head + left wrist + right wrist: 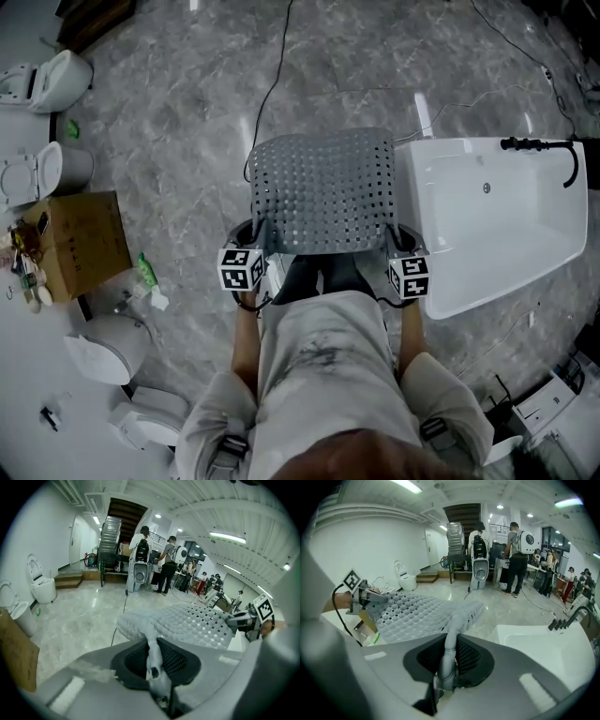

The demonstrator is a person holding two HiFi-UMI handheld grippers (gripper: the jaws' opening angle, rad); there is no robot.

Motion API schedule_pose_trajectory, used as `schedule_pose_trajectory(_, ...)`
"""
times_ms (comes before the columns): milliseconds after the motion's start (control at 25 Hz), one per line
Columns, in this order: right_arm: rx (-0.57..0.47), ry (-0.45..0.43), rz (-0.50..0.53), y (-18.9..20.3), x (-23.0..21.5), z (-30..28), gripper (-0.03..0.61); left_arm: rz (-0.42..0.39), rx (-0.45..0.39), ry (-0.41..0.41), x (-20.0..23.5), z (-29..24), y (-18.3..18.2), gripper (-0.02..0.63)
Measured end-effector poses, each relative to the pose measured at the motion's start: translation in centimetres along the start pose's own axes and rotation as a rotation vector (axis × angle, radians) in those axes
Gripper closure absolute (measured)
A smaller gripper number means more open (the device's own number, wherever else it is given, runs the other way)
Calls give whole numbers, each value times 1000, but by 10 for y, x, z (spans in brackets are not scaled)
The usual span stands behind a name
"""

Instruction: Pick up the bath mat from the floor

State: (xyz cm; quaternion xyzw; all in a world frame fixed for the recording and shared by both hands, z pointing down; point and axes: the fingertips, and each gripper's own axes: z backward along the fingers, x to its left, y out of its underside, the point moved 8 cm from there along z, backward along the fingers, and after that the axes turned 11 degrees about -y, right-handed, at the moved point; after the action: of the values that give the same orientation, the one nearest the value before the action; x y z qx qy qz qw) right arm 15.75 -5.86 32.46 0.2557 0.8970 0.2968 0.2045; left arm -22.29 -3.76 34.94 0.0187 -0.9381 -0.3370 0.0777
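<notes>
Mat (323, 192): grey, rubbery, studded and full of small holes. It is off the floor (187, 112), held out roughly flat in front of the person's (328, 375) body and stretched between the two grippers. The far edge hangs free.

Left gripper (152, 667): clenched on the mat's near left corner. A pinched fold of mat runs up between the ribbed pads, and the rest fans out to the right beyond them.

Right gripper (447, 667): clamped on the near right corner in the same way. A rolled fold is squeezed between the pads, and the sheet spreads away to the left. Each gripper view shows the other gripper at the opposite corner.

From the head view, both marker cubes sit just below the mat's near edge, either side of the person's legs.

Surroundings:
- White tub (497, 216) just right of the mat. The mat's right edge meets the tub's left rim in the head view; whether they touch, I cannot tell.
- Black tap (544, 145) at the tub's far right.
- Brown box (84, 239) on the left, with toilets (47, 80) beyond it.
- Black cable (272, 84) trails over the grey marble floor, far from the mat.
- People (166, 564) stand far off near stairs (124, 508).
</notes>
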Motion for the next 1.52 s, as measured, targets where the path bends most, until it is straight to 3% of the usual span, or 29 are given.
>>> schedule_pose_trajectory(1000,-236,99,137,-104,15,115,539,-105,-269,45,-26,90,-124,568)
schedule_pose_trajectory(1520,-274,151,163,-129,10,130,545,-117,-321,72,-32,97,-155,568)
